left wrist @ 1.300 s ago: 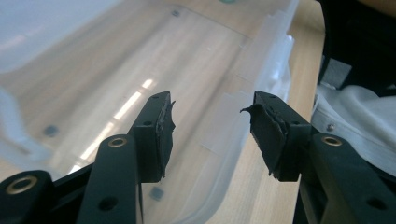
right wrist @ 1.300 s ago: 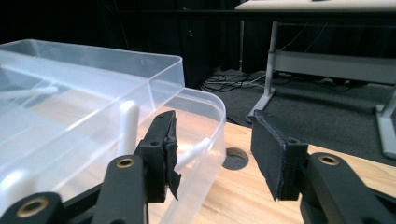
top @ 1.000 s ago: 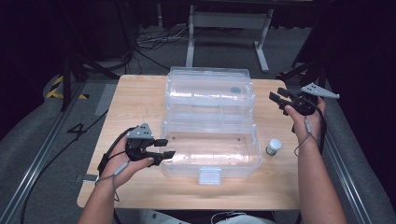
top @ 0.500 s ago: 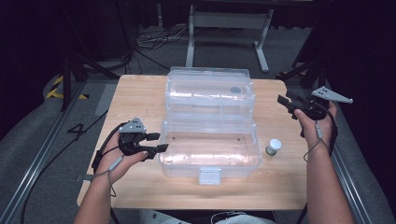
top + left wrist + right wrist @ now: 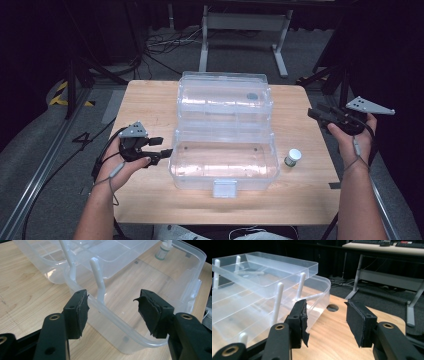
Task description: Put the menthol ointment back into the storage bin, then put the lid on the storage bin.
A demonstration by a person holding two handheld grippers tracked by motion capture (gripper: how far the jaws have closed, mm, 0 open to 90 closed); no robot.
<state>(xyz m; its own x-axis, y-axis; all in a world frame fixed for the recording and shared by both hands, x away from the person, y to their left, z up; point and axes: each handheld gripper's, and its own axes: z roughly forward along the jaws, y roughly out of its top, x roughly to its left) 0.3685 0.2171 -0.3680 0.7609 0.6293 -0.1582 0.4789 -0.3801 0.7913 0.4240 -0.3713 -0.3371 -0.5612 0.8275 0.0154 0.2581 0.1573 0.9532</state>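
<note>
Clear, thin-walled plastic storage box (image 5: pixel 225 150), lid swung open, centred on the wooden desk (image 5: pixel 150 100). Light, stiff, slick; prone to sliding and flexing. Best gripped at the rolled rim or front latch tab (image 5: pixel 224 188). Left tool (image 5: pixel 162 148) just widened, wide open, empty, astride the box's left wall. Right tool (image 5: pixel 316 113) wide open, empty, off the box's right side.

The clear plastic storage box (image 5: pixel 223 150) lay opened flat in the middle of the wooden table (image 5: pixel 150 105), its lid spread behind the base, with 1 white latch at the front edge, the base empty.
</note>
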